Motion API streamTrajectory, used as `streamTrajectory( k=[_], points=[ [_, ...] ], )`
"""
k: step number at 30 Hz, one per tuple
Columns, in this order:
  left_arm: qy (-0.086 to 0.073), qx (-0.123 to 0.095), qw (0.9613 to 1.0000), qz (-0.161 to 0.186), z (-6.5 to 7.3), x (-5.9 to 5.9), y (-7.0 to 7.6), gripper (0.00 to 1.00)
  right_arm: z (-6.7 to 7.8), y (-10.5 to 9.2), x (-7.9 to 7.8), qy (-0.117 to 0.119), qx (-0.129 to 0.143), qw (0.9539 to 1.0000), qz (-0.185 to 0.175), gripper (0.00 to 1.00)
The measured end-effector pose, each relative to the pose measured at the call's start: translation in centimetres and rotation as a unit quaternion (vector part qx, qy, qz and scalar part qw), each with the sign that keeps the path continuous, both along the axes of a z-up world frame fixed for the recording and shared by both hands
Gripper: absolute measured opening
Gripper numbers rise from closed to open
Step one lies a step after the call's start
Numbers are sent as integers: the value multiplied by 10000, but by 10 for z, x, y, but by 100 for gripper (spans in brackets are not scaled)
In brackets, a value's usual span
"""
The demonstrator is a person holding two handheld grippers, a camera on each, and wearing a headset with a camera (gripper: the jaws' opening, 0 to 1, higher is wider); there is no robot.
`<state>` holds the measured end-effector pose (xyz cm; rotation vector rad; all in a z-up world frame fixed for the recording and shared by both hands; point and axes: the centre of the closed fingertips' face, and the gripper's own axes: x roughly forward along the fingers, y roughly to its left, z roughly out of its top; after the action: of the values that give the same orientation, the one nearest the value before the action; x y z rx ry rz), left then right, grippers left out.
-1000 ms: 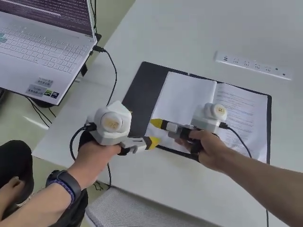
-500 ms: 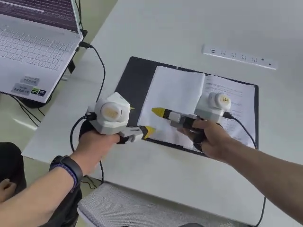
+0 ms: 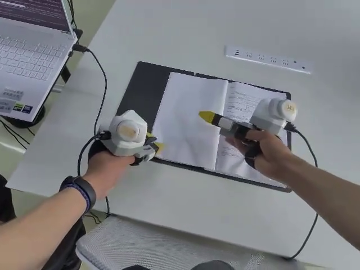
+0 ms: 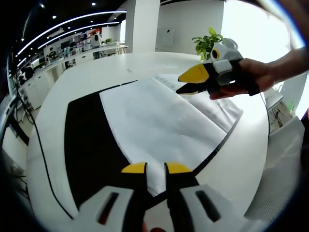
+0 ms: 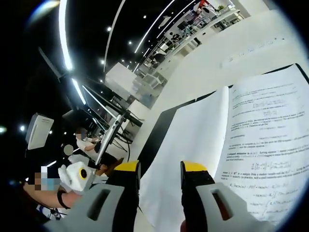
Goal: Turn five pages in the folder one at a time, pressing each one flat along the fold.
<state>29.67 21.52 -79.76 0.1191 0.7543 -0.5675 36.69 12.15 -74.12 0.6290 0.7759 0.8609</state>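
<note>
1. Okay, start with the layout: folder (image 3: 143,90) lying open on the white table (image 3: 197,34), blank white page (image 3: 185,118) flopped over onto the left half, printed page (image 3: 247,101) on the right half.
2. Note the right claw (image 3: 207,117) hovering just over the fold (image 3: 226,93), yellow tips apart, nothing between them. Probably the pressing step for this page.
3. Note the left claw (image 3: 153,147) at the near edge of the white page, tips a narrow slit apart, gripping nothing as far as can be told. Can't tell whether touching the paper.
4. Bring the right tips down onto the white page right beside the fold, then drag along the crease from end to end rather than poking one spot.
5. Go gentle: thin paper, likely to wrinkle or tear under hard plastic tips.
6. Use the left claw to pin the near edge, to stop any springing back during the stroke.
7. Pinch a single sheet for the next turn and check the corner for doubles.
8. Reading-wise: plenty of printed lines on the right page, far too small to make out. Same for the stickers on the laptop (image 3: 28,45) and the marks on the power strip (image 3: 267,59). No legible brand anywhere.
</note>
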Motion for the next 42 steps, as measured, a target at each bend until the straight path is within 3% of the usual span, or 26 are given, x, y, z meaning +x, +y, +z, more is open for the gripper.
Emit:
streamTrajectory(
  k=[7,21,24,29,35,42],
  points=[
    [63,263,9995,-162,-11,-7,2,11,0,-14,10,-12,20,9999,-104,27],
    [-35,404,9991,-114,-11,-3,7,6,-4,-20,31,-91,-14,9999,-66,19],
    [-57,403,9992,-66,-11,-2,8,4,-10,-25,38,-68,-20,9999,-129,14],
    [-49,405,9992,-55,-11,-2,9,4,-17,-26,35,11,-69,9999,-112,10],
    [-53,411,9991,-20,-15,1,12,3,-40,-29,45,154,-152,9997,-122,4],
    [-50,417,9991,-11,-19,5,13,2,-43,-28,47,168,-136,9996,-169,0]
  ],
)
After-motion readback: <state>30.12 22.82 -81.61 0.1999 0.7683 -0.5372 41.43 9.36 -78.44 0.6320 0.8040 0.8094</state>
